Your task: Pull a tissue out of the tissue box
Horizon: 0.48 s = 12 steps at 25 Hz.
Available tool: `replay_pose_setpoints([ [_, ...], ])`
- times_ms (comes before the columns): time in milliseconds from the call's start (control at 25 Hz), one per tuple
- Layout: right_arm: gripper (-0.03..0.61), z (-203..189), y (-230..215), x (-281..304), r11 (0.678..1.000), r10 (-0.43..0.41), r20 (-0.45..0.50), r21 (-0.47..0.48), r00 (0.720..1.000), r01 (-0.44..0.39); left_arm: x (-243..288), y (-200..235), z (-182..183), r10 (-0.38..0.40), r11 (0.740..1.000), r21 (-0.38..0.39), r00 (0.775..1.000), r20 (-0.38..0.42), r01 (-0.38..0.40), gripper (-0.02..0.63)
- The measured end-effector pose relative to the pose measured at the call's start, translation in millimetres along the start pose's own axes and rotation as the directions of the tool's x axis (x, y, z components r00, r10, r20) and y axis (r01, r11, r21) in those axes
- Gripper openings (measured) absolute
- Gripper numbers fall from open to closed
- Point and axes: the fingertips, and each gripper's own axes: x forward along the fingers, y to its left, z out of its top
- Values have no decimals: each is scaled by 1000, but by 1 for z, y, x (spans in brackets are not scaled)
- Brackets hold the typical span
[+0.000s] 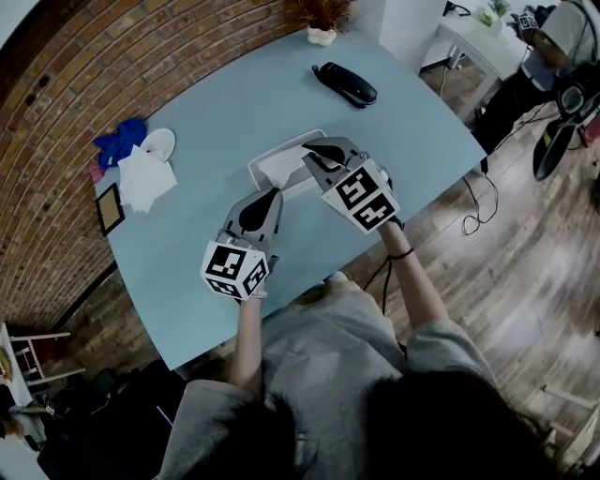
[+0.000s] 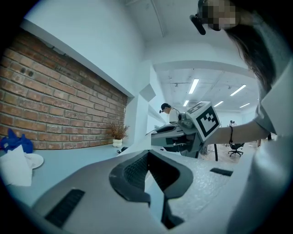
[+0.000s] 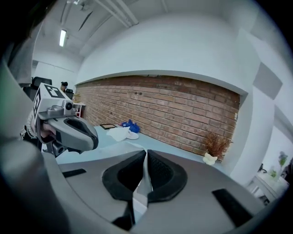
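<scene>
White tissue (image 3: 144, 175) looks pinched between the closed jaws of the right gripper (image 1: 316, 156), directly over the tissue box (image 1: 272, 164) on the table (image 1: 216, 112) — so the pull probably runs straight up. The left gripper (image 1: 271, 194) lies at the box's near edge, jaws together and empty.

In the head view the right hand-held gripper (image 1: 309, 155) covers much of the tissue box (image 1: 274, 165), hiding its opening. The blue heap (image 1: 120, 141) by the brick wall (image 1: 56, 112) is too small to identify. A person (image 1: 567, 23) is cut off at the top right corner.
</scene>
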Motion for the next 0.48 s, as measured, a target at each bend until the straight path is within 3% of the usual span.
replay_pose_setpoints([
  [480, 2, 14, 12, -46, 979, -67, 201, 203, 977, 25, -21, -21, 26, -27, 999, 46, 995, 96, 23, 3],
])
